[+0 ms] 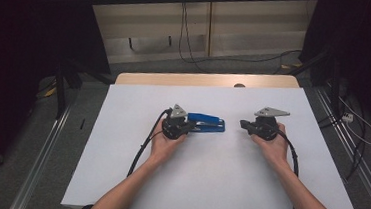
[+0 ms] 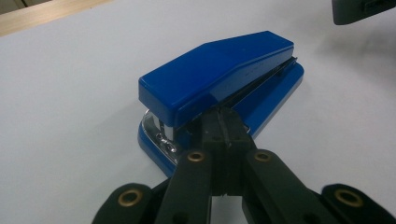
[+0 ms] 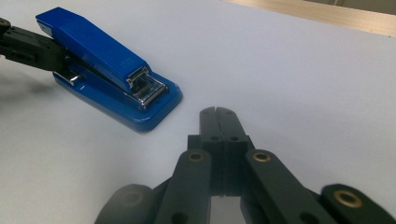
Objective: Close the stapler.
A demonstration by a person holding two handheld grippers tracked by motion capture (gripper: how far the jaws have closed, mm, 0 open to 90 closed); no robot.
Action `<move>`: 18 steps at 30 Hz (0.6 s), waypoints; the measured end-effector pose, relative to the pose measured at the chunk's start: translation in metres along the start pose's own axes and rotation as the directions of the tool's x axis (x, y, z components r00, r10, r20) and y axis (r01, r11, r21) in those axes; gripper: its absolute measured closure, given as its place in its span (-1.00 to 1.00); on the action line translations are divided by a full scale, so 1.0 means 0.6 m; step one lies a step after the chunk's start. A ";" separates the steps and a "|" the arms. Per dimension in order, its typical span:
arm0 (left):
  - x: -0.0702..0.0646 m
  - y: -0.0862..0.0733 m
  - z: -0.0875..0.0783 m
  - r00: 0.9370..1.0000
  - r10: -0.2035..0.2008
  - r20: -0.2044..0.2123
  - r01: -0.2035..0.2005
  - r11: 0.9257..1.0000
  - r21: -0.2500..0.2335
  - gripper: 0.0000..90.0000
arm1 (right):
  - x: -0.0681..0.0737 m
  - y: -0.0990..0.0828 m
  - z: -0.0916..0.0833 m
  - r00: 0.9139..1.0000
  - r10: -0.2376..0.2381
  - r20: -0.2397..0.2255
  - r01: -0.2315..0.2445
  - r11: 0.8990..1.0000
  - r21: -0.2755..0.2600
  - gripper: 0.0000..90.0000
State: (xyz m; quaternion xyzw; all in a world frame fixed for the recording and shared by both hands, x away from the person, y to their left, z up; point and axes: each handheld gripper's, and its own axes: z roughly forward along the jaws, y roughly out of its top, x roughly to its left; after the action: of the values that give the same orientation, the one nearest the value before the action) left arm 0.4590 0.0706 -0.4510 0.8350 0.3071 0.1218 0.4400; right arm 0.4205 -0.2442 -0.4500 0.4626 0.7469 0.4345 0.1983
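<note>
Glossy blue plastic stapler, one solid colour on top and base, near the middle of the tabletop; bright silver metal staple mouth at its end; left black two-jaw gripper matte, with brass-coloured rivets; right black two-jaw gripper alike; each carries a grey three-cornered plate; plain white tabletop sheet, unpatterned; pale wood strip along the far edge.

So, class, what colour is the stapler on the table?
Blue; the stapler shows best in the left gripper view.
</note>
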 end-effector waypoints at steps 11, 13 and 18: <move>0.000 0.002 -0.010 1.000 -0.018 0.010 0.018 1.000 0.003 0.84 | 0.000 0.002 -0.012 0.999 0.035 -0.030 -0.036 0.998 -0.049 0.57; -0.003 0.002 -0.012 1.000 -0.018 0.010 0.018 1.000 0.001 0.80 | -0.002 0.002 -0.014 0.999 0.036 -0.031 -0.038 0.998 -0.051 0.44; -0.009 0.002 -0.018 1.000 -0.003 0.013 0.003 1.000 -0.009 0.57 | -0.004 0.003 -0.020 0.999 0.050 -0.013 -0.050 0.997 -0.061 0.01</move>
State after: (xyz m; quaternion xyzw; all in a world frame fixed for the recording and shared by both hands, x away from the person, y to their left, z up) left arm 0.4502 0.0736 -0.4435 0.8334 0.3052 0.1171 0.4457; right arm 0.4142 -0.2517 -0.4426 0.4722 0.7226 0.4648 0.1971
